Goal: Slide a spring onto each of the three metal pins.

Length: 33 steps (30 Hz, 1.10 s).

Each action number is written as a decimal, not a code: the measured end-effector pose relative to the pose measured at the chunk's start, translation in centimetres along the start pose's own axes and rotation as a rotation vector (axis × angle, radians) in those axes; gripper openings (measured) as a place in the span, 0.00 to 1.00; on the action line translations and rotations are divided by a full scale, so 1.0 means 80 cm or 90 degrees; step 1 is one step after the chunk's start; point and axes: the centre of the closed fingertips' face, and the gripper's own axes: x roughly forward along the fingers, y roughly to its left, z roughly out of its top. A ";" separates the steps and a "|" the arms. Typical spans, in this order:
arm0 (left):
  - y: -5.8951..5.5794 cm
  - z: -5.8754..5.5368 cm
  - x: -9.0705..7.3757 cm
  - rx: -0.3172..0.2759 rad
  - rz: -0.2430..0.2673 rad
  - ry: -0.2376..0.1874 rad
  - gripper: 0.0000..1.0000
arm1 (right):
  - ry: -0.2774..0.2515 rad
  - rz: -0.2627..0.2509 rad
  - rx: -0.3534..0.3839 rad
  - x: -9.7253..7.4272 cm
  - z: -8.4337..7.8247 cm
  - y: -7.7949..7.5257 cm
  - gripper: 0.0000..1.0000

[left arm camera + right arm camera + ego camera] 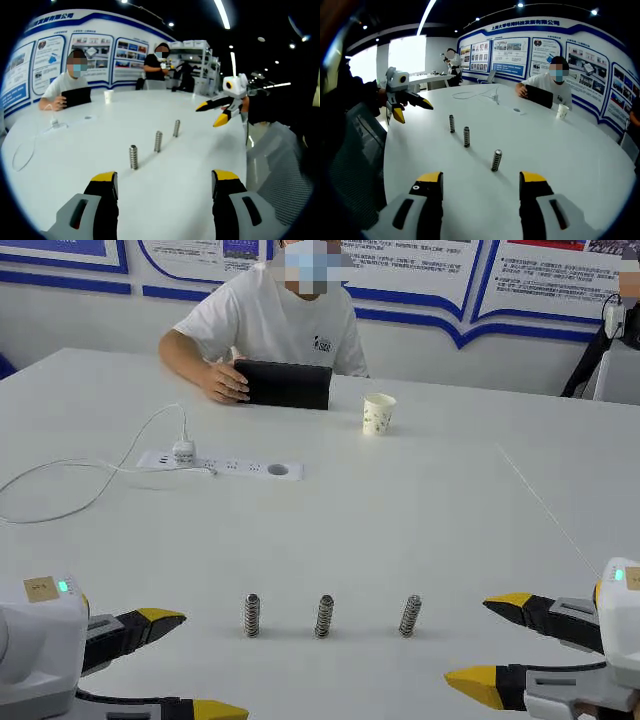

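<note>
Three upright coil springs stand in a row on the white table near its front edge: left spring [252,614], middle spring [324,616], right spring [410,615]. Whether a pin runs inside each cannot be made out. My left gripper [195,665] is open and empty, to the left of the row. My right gripper [483,640] is open and empty, to the right of the row. In the left gripper view the springs [158,141] stand ahead of my open left gripper [165,177], with the right gripper [215,112] beyond. The right gripper view has the nearest spring [496,160] ahead of my open right gripper [481,177], with the left gripper [412,110] across.
A white power strip [225,465] with a plug and a looping white cable [60,485] lies mid-table on the left. A paper cup [378,413] stands further back. A person sits at the far side with a black tablet [286,384].
</note>
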 end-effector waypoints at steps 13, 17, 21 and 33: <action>-0.001 -0.005 0.000 -0.009 0.001 -0.002 0.78 | -0.007 -0.018 0.017 -0.009 -0.011 0.005 0.64; -0.001 -0.006 0.000 -0.010 0.002 -0.001 0.78 | -0.010 -0.019 0.017 -0.008 -0.008 0.004 0.64; 0.000 -0.006 0.000 -0.011 0.003 -0.002 0.78 | -0.012 -0.022 0.016 -0.008 -0.006 0.002 0.64; 0.000 -0.007 0.000 -0.010 0.004 -0.002 0.78 | -0.014 -0.025 0.019 -0.008 -0.006 0.001 0.64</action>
